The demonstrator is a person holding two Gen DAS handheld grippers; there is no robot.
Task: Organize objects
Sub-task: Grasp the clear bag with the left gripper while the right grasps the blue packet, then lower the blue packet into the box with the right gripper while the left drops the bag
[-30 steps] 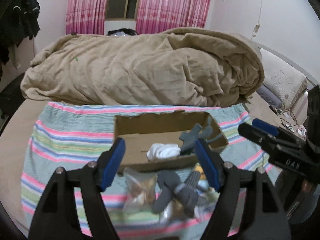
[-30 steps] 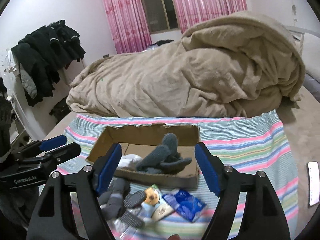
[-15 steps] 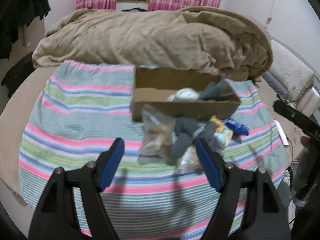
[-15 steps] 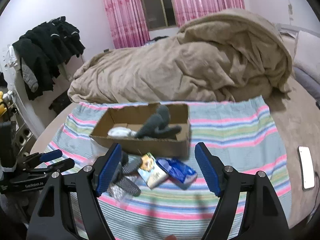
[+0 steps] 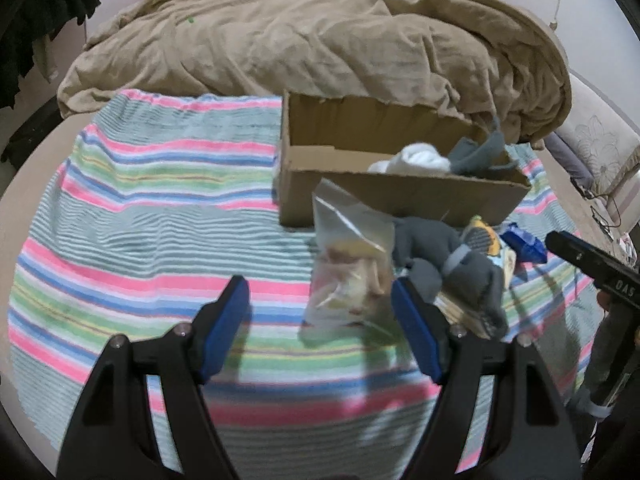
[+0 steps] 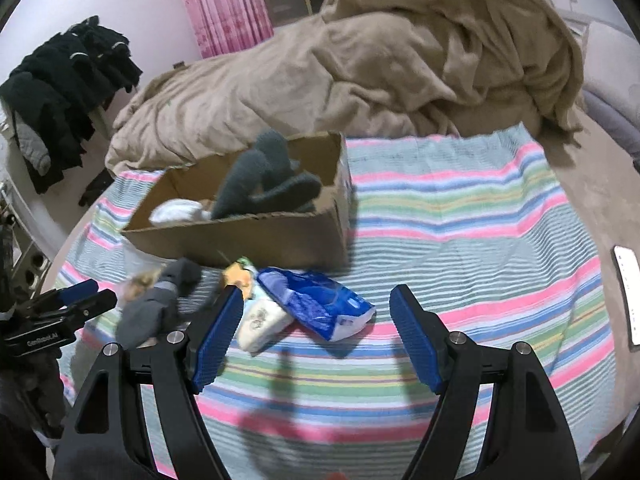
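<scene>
An open cardboard box (image 5: 400,196) (image 6: 248,236) sits on a striped cloth and holds a white bundle (image 5: 412,160) and grey socks (image 6: 260,176). In front of it lie a clear plastic bag (image 5: 352,268), grey socks (image 5: 452,268) (image 6: 160,304), a white and yellow packet (image 6: 260,316) and a blue packet (image 6: 320,304) (image 5: 524,244). My left gripper (image 5: 320,312) is open and empty above the cloth, just short of the clear bag. My right gripper (image 6: 316,328) is open and empty, just short of the blue packet.
A crumpled beige duvet (image 5: 320,40) fills the bed behind the box. The striped cloth (image 5: 140,208) spreads out to the left of the box and also to its right (image 6: 460,220). A white phone (image 6: 630,292) lies at the far right. Dark clothes (image 6: 68,80) hang at the left.
Both grippers have pulled back and risen from the box, so the loose items in front of it now lie ahead of the fingers. Both stay open.
</scene>
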